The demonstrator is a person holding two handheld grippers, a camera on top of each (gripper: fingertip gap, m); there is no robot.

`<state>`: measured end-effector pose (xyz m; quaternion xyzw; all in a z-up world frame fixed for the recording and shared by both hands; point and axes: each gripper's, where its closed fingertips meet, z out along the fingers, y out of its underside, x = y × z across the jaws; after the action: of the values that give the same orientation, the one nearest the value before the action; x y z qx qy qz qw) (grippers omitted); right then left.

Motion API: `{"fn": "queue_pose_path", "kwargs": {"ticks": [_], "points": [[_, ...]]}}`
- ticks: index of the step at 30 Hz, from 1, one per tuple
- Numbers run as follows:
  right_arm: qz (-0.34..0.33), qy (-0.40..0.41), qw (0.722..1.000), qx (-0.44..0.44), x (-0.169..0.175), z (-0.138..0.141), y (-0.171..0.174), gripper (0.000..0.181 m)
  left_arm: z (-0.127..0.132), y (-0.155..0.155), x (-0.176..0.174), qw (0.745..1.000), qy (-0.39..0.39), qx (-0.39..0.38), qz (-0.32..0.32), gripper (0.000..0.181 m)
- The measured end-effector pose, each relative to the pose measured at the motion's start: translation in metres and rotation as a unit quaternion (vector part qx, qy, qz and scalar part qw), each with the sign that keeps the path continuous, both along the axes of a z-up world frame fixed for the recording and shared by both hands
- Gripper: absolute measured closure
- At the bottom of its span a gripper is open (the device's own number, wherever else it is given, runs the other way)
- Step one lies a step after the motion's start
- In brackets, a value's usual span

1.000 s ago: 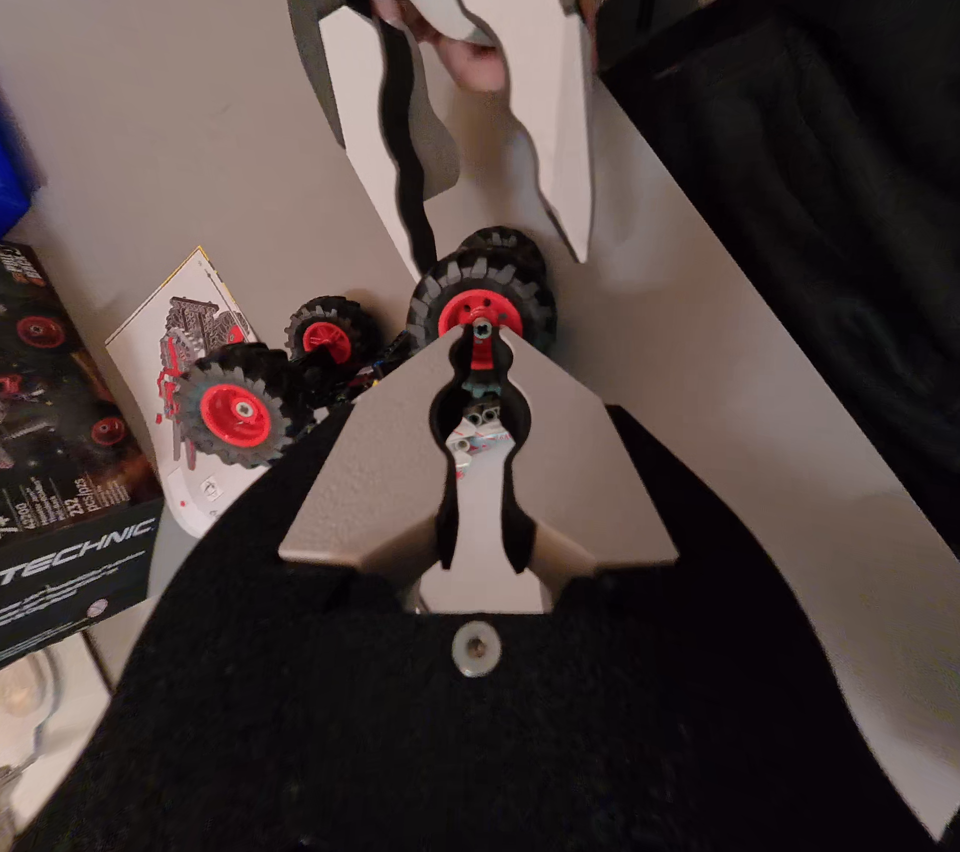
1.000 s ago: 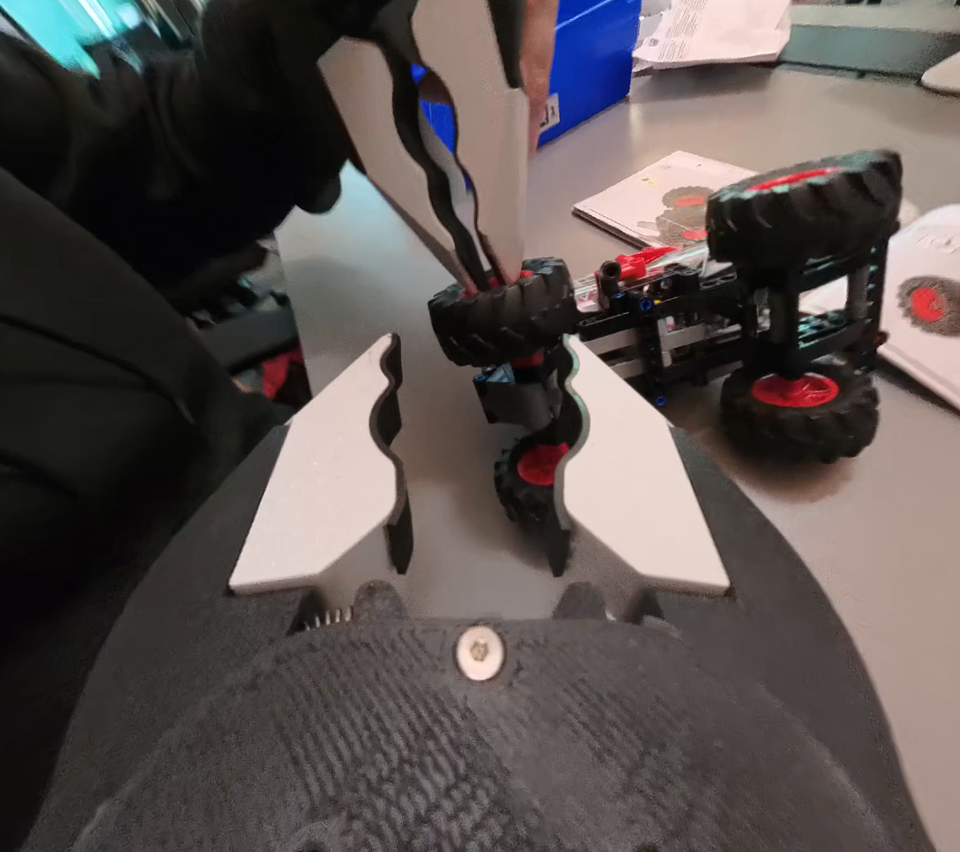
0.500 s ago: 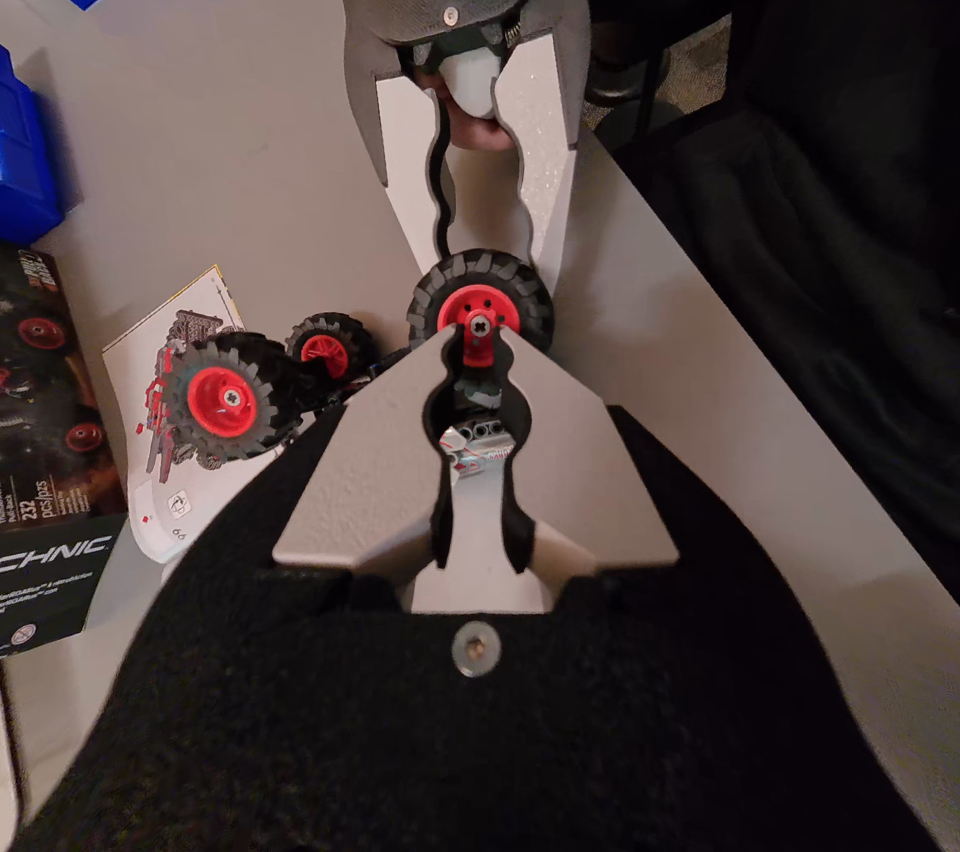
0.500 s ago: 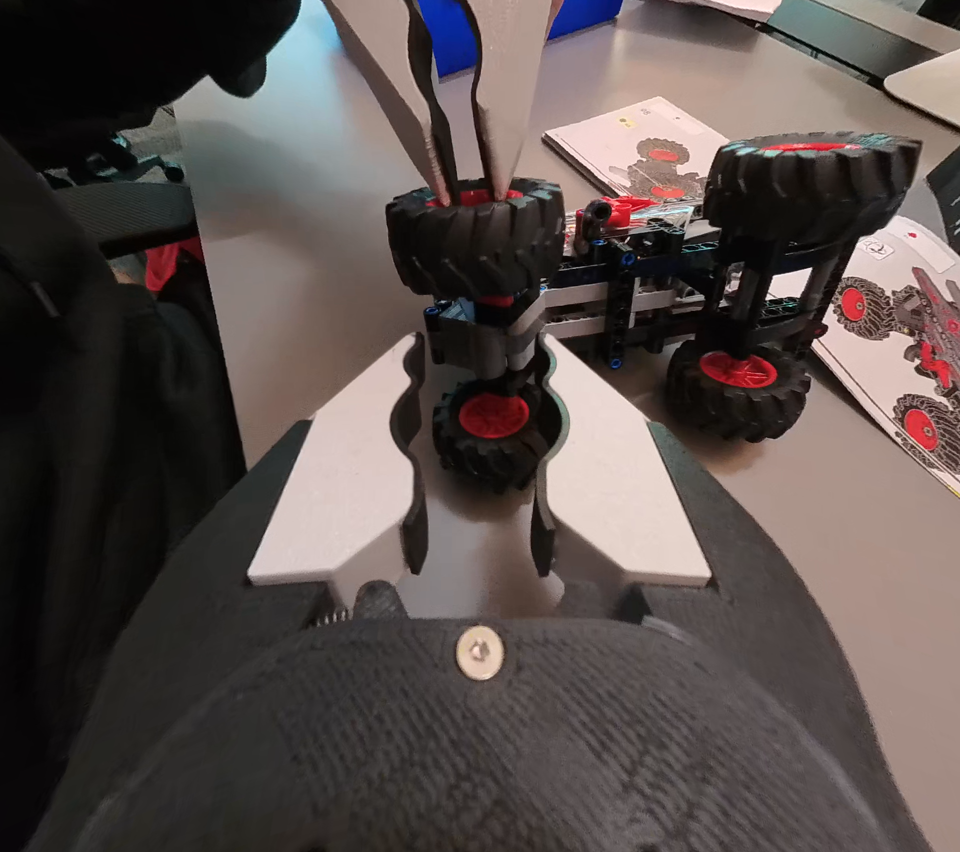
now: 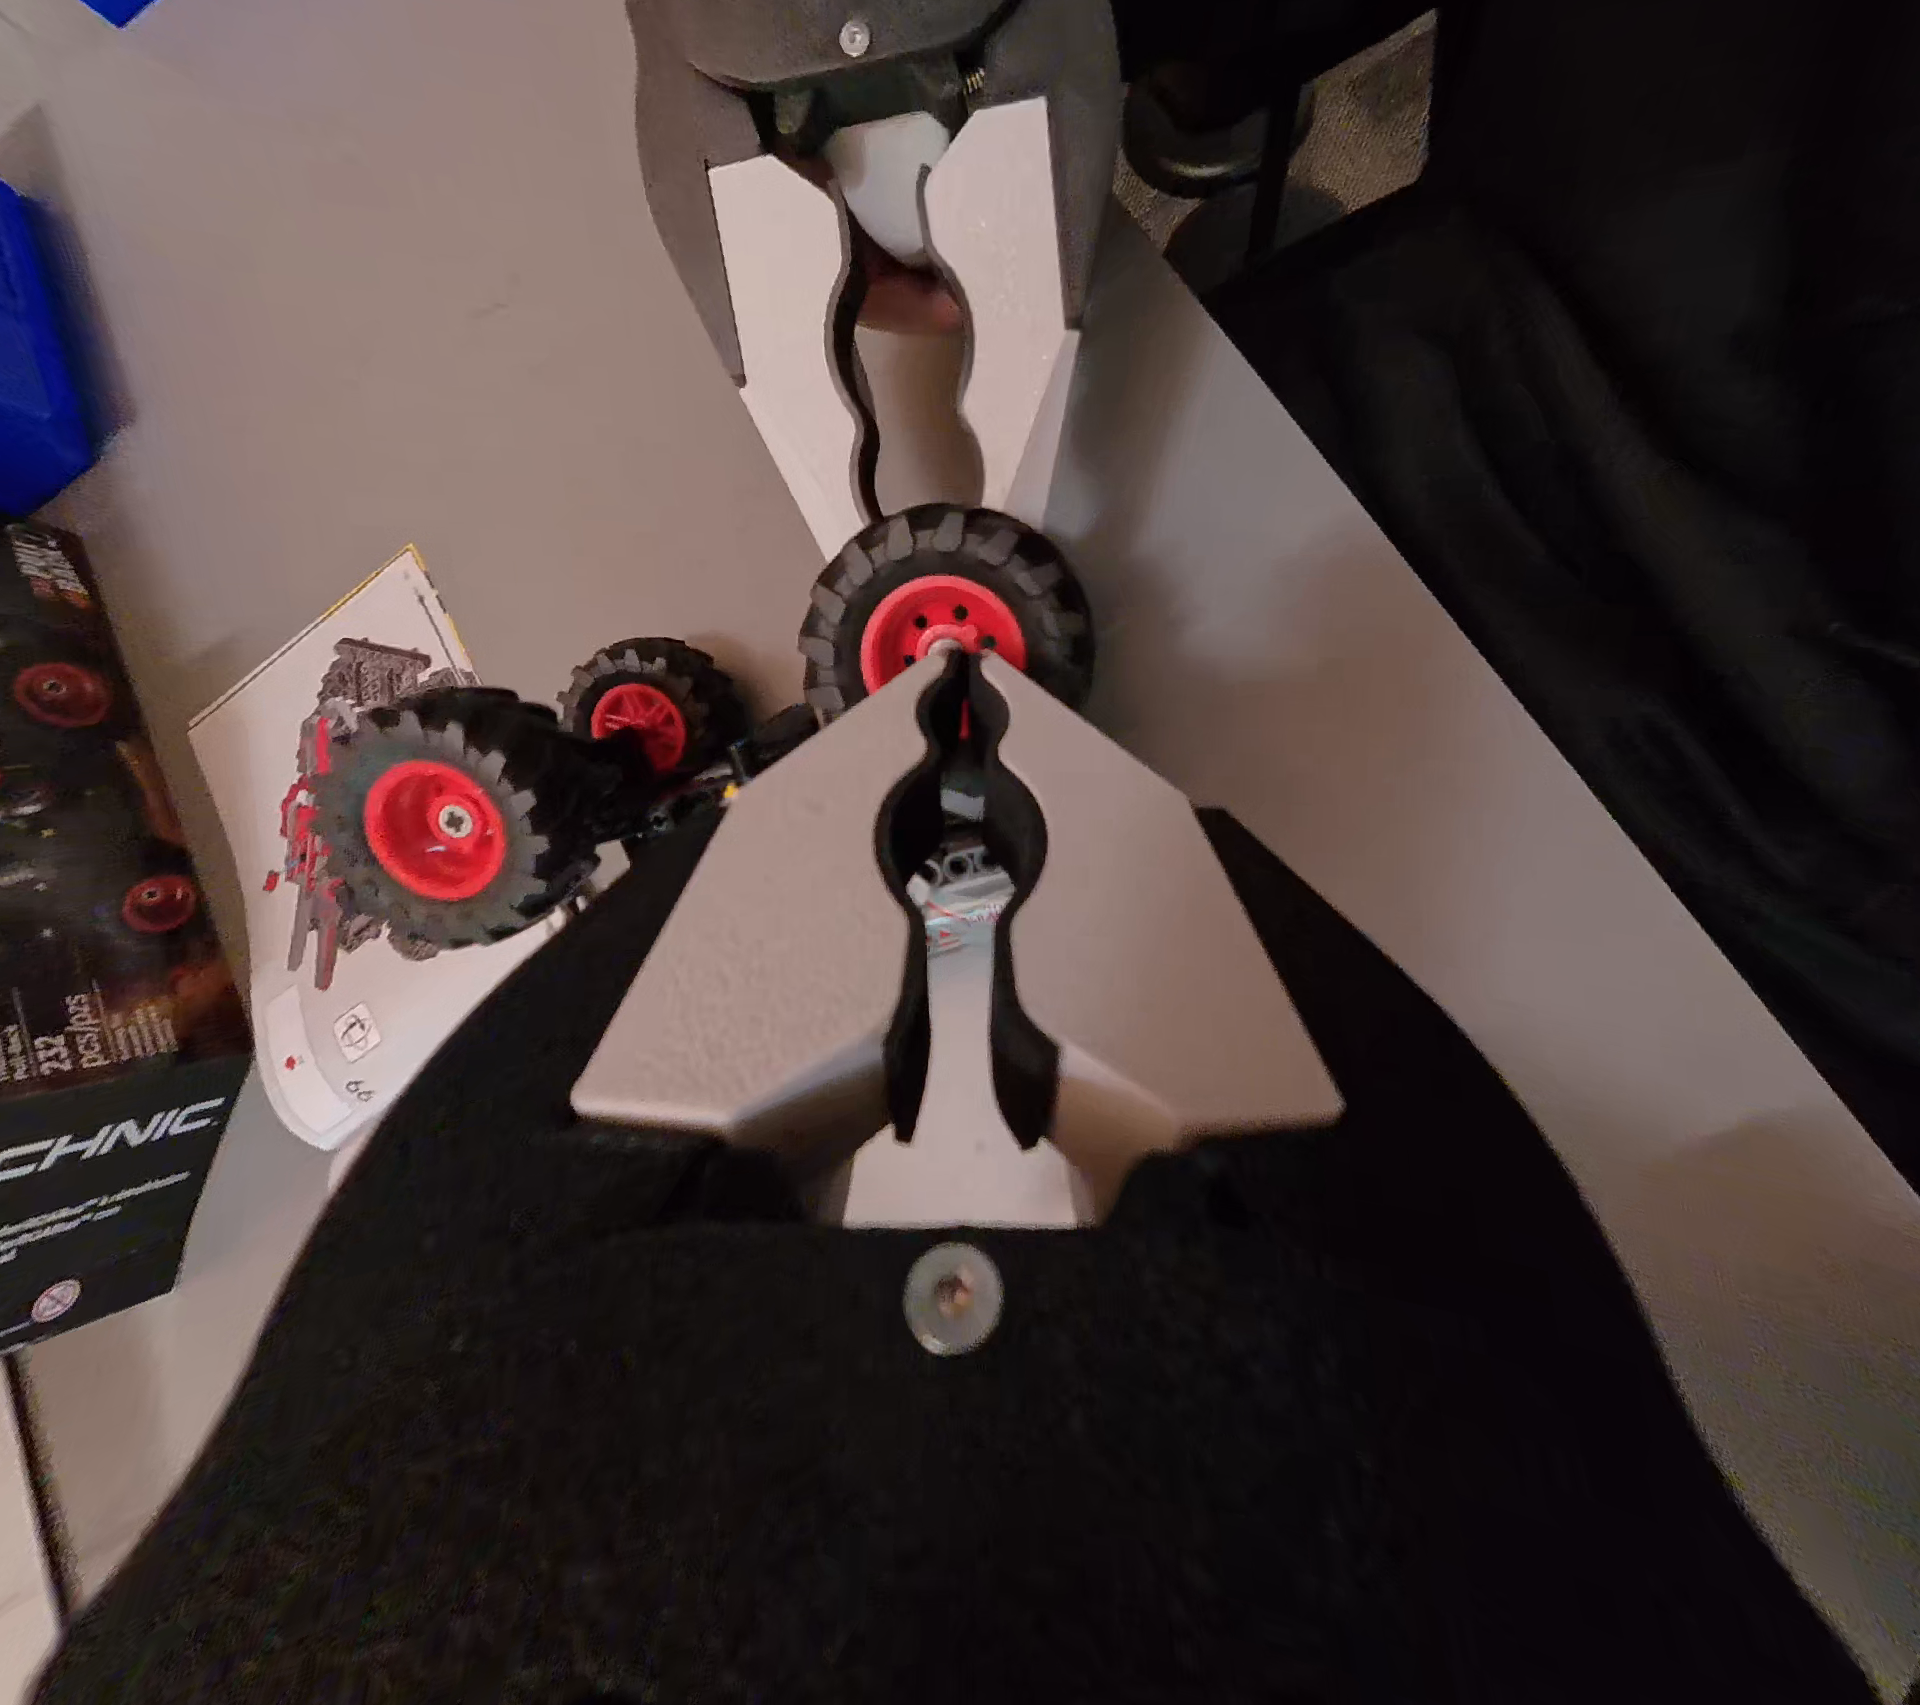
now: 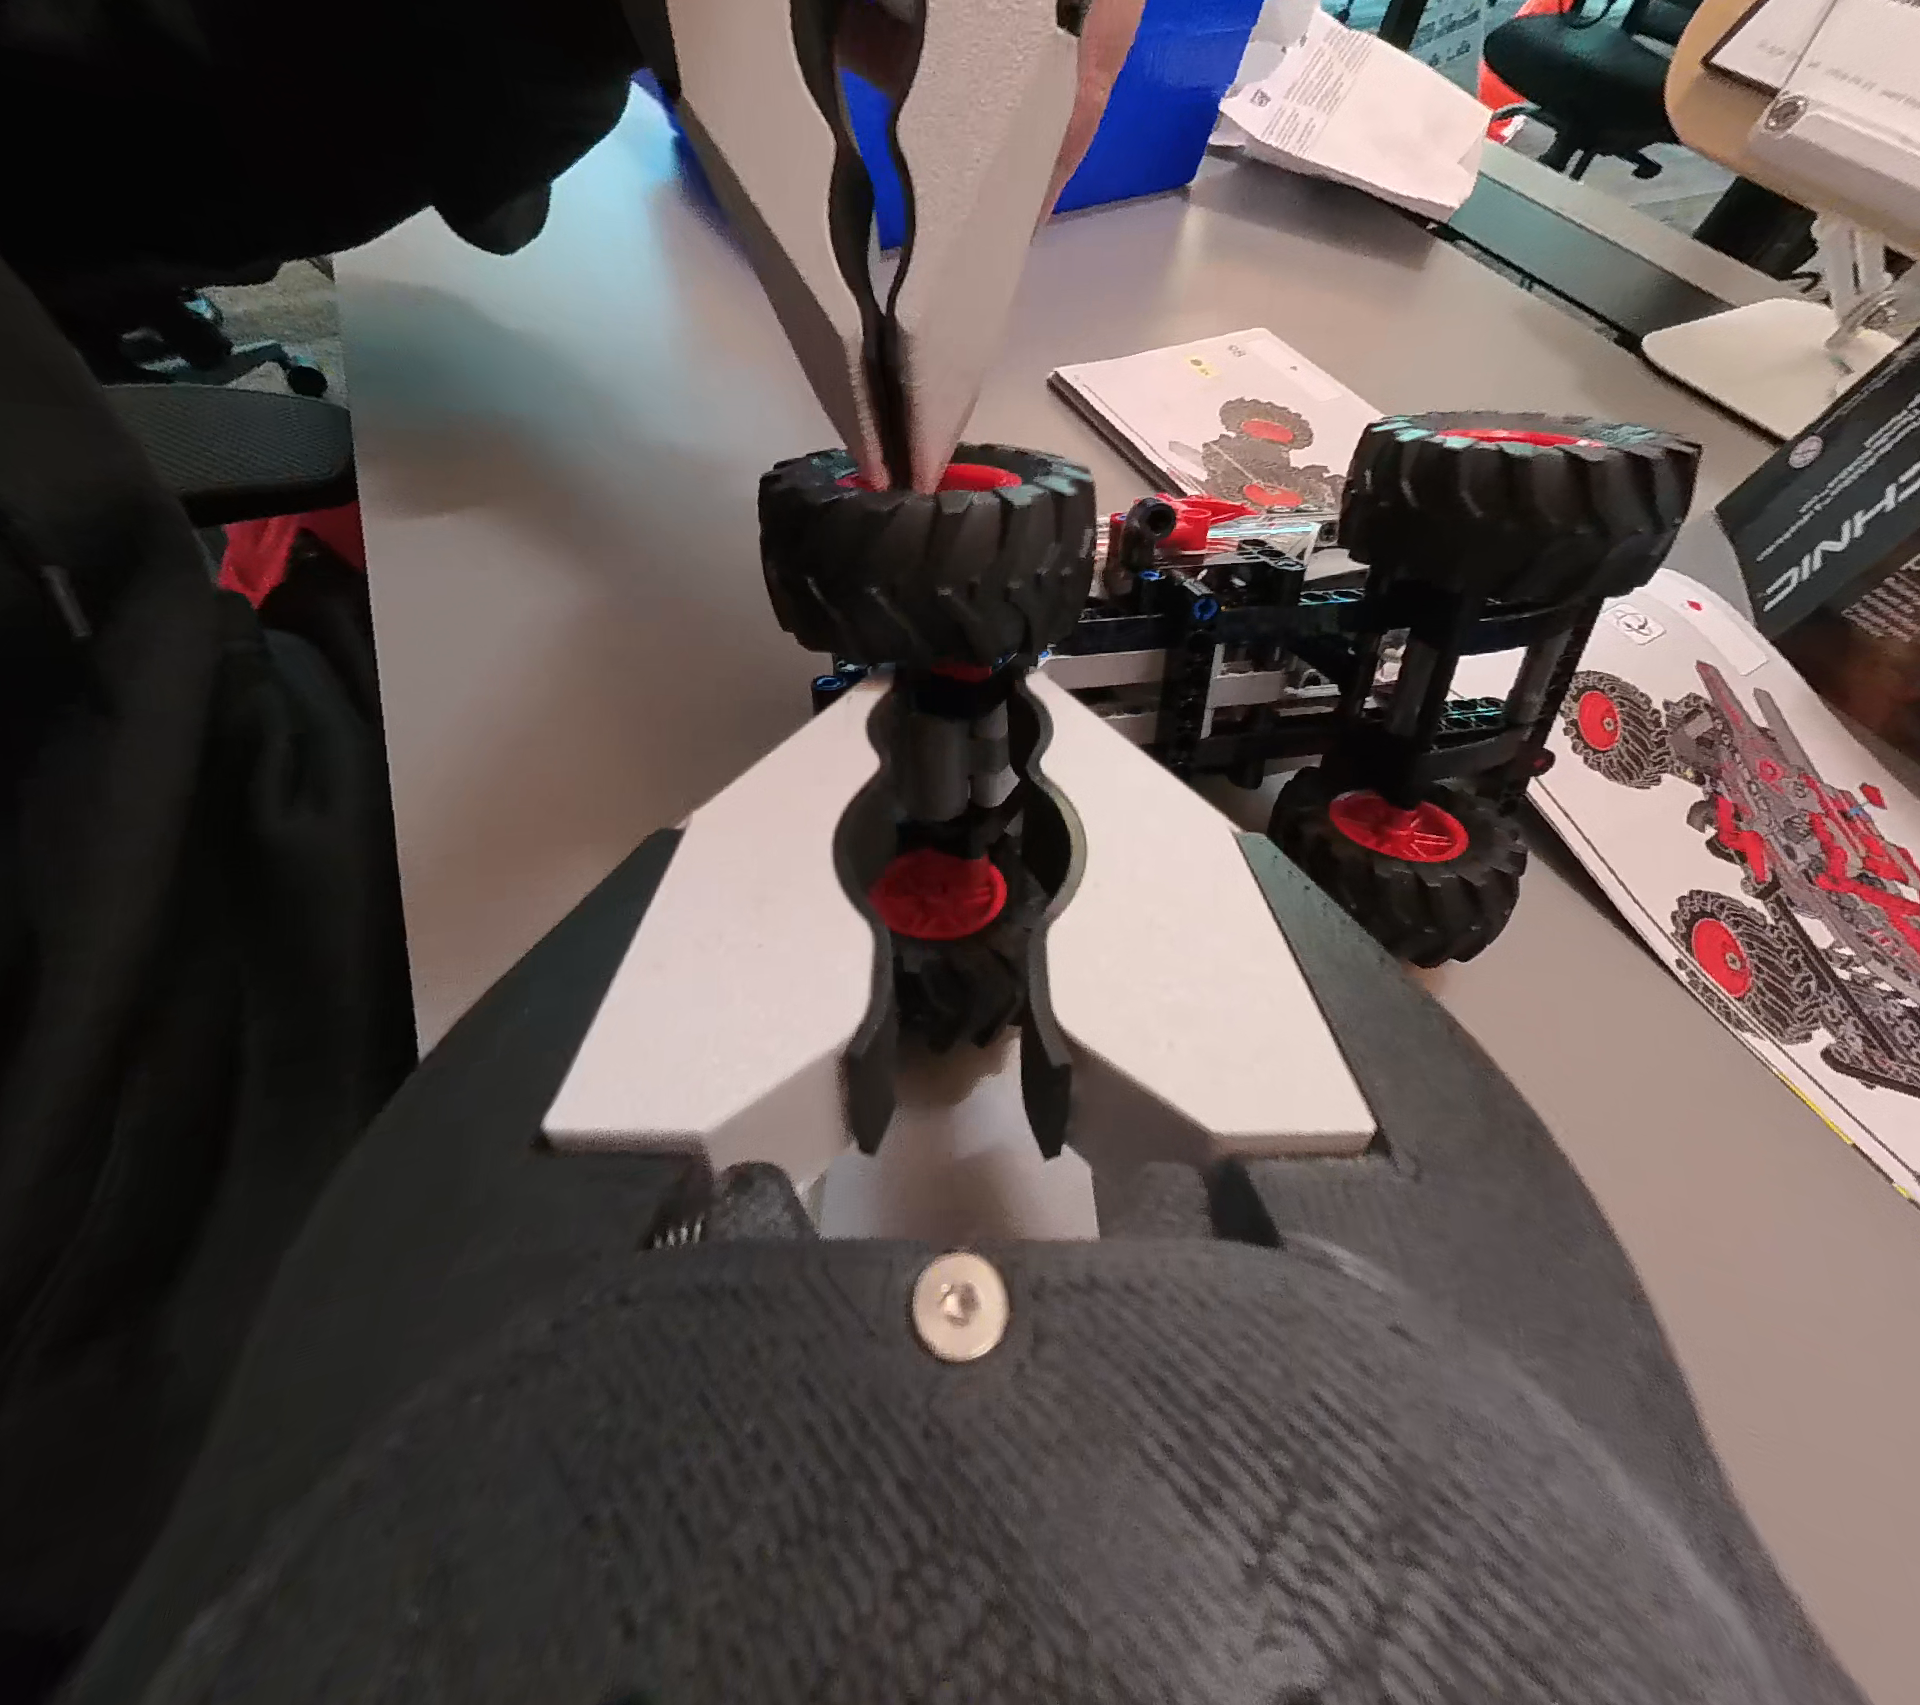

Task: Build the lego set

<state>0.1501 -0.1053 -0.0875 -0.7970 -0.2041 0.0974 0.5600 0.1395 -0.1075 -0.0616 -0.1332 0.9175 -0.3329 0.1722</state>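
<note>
A lego truck (image 6: 1247, 668) with black tyres and red hubs lies on its side on the grey table (image 6: 582, 512). My right gripper (image 6: 961, 694) is shut on the grey and black axle block (image 6: 951, 762) between the two front wheels. The upper front wheel (image 6: 925, 554) faces up. My left gripper (image 5: 954, 663) comes down from above, shut, with its tips pressed on that wheel's red hub (image 5: 940, 627); a thin red sliver shows between its jaws. The left gripper also shows in the right wrist view (image 6: 899, 460), and the right gripper shows in the left wrist view (image 5: 920, 481).
Instruction booklets (image 6: 1226, 408) (image 6: 1818, 876) lie beside the truck, with the black set box (image 5: 83, 980) behind. A blue bin (image 6: 1143, 97) and loose papers (image 6: 1351, 107) stand farther back. The table edge (image 5: 1455, 616) runs close to the front wheels, with a person's dark clothing beyond it. Left and right tips are no more than a few centimetres apart.
My right gripper has moved in from the table edge and closed on the axle block. My left gripper's jaws have narrowed at the hub. The truck now sits squarer to the right wrist camera.
</note>
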Motion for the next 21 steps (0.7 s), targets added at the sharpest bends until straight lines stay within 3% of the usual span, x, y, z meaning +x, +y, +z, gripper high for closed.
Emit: {"fn": "queue_pose_path", "kwargs": {"ticks": [21], "points": [[-0.003,-0.013,1.000,0.001,-0.0008,0.0000,0.0005,0.166,0.0006,0.0032,0.0035,0.999,-0.014,0.031,0.010,0.181]]}}
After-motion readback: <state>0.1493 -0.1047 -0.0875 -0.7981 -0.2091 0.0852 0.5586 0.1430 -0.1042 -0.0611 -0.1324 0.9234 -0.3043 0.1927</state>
